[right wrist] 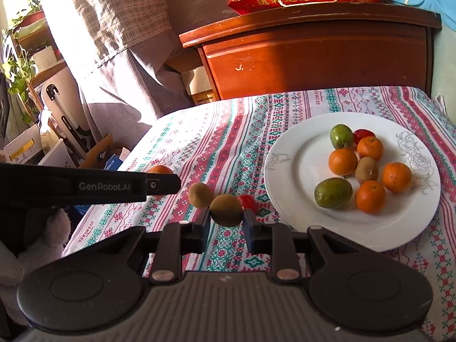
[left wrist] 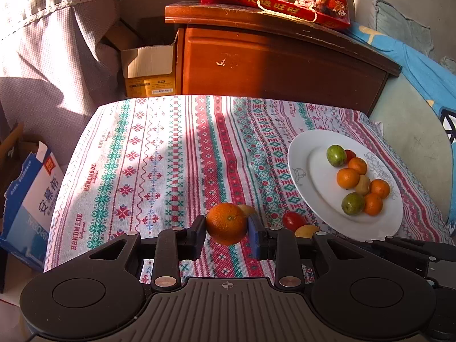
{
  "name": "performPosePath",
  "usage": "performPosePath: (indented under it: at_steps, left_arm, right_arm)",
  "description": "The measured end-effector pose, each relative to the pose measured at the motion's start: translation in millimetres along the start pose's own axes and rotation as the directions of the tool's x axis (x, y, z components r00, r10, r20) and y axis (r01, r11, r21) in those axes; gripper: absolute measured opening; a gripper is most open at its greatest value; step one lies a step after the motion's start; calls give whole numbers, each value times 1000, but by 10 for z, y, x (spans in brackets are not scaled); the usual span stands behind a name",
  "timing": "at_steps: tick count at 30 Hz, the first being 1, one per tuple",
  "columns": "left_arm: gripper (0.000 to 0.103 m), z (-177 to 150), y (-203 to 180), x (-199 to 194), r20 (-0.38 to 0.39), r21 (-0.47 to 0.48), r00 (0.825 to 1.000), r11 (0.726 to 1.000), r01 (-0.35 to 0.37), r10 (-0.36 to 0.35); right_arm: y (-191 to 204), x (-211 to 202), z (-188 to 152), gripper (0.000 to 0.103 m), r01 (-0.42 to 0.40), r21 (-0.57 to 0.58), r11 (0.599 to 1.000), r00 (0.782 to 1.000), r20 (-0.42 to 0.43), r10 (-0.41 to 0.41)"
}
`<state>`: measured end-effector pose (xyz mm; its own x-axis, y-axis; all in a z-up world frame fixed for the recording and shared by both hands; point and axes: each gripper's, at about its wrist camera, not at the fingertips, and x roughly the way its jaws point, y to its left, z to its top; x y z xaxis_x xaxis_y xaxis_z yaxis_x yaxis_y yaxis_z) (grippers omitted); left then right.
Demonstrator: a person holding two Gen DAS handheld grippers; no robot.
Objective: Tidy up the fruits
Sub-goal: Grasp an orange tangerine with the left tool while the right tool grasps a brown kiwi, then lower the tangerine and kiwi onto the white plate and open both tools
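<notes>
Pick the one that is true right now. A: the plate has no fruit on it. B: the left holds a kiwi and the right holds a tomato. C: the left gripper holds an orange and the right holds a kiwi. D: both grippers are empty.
C: the left gripper is shut on an orange, and the right gripper on a brown kiwi.

Orange [left wrist: 227, 223] clamped in left gripper [left wrist: 226, 228]; kiwi [right wrist: 226, 210] in right gripper [right wrist: 226, 222]; white plate [right wrist: 299, 154] holds fruits.
</notes>
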<state>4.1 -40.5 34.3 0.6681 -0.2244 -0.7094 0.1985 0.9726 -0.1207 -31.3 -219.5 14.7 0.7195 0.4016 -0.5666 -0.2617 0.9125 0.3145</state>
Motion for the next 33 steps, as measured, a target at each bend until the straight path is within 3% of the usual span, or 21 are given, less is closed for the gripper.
performPosePath:
  at_steps: [8,14,25,33]
  left_arm:
    - [29,227,-204,-98,67,32,996,998,50,-52]
    - [29,359,-373,-17,75,47,993,996,82,-85]
    - [29,425,-715,337,44,80,991,989,121,-124]
    - [29,372,-805,564,-6,83,991,987,136,-136]
  right_arm:
    - [-189,-245,303,25,58,0,998,995,83,-58]
    - [-530,-391,541,25,127,27,992,983,126,-130]
    - [-1171,-244,539,25,223,180,958,969,65,-237]
    - [-1297,-137,464,25,225,244,943,971,25,-238]
